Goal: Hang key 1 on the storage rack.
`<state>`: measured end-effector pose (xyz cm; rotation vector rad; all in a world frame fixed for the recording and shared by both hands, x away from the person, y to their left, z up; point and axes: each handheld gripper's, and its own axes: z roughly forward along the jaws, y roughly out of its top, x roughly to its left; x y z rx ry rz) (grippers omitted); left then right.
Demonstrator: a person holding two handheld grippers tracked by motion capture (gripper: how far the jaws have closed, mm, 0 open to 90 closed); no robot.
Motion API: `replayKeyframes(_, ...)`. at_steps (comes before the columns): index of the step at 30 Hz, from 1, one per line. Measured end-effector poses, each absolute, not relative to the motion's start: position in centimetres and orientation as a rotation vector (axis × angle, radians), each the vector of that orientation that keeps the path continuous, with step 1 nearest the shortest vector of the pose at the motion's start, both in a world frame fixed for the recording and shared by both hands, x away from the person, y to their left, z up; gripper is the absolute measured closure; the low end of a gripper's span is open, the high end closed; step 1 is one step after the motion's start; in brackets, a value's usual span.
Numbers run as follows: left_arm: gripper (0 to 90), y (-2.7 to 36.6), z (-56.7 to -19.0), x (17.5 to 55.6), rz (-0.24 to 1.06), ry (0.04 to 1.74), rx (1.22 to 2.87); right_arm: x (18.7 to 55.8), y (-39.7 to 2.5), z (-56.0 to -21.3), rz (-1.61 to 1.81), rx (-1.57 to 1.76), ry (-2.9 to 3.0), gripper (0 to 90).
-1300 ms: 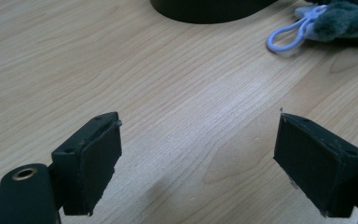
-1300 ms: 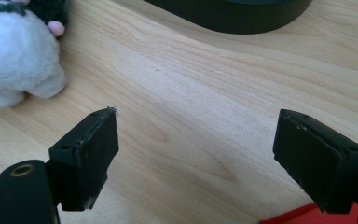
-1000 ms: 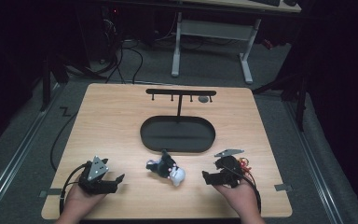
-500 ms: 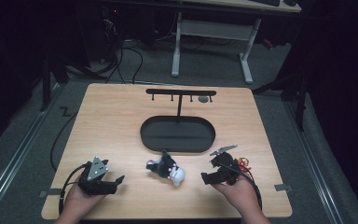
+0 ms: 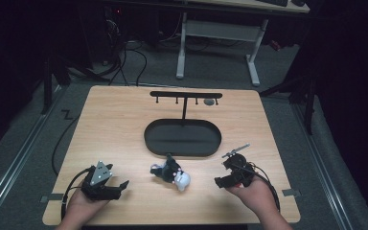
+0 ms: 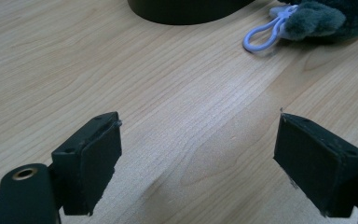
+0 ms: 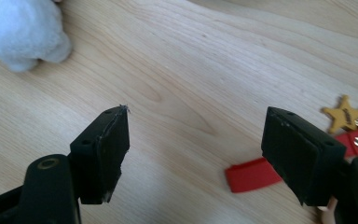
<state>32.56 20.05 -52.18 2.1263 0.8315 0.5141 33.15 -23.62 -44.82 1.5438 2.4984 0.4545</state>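
In the high view, a plush toy keychain (image 5: 170, 172) lies on the wooden table (image 5: 115, 124) near its near edge, just in front of the black oval tray (image 5: 182, 139) with its hook stand (image 5: 186, 96). The left gripper (image 5: 120, 187) rests at the near left and the right gripper (image 5: 220, 181) at the near right, both apart from the toy. In the left gripper view, the jaws stand wide apart over bare wood, holding nothing; the toy's grey plush (image 6: 324, 16) and pale blue clip (image 6: 263, 36) lie far right. In the right gripper view, the jaws are spread and empty; white plush (image 7: 21, 30) sits far left, and a red strap (image 7: 251, 175) with a gold star charm (image 7: 347, 114) lies right.
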Motion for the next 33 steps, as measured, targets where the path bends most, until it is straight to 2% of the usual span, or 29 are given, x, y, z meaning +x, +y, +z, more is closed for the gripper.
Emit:
replayKeyframes(19, 15.2, 20.0, -52.2, 32.5, 0.51, 0.819, 2.136, 32.5, -29.4, -43.7, 0.386, 1.668, 2.391, 30.1)
replayKeyframes(33, 15.2, 19.8, -52.3, 32.5, 0.507, 0.813, 2.142, 32.1, -32.6, -44.7, 0.351, 1.777, 2.336, 31.3)
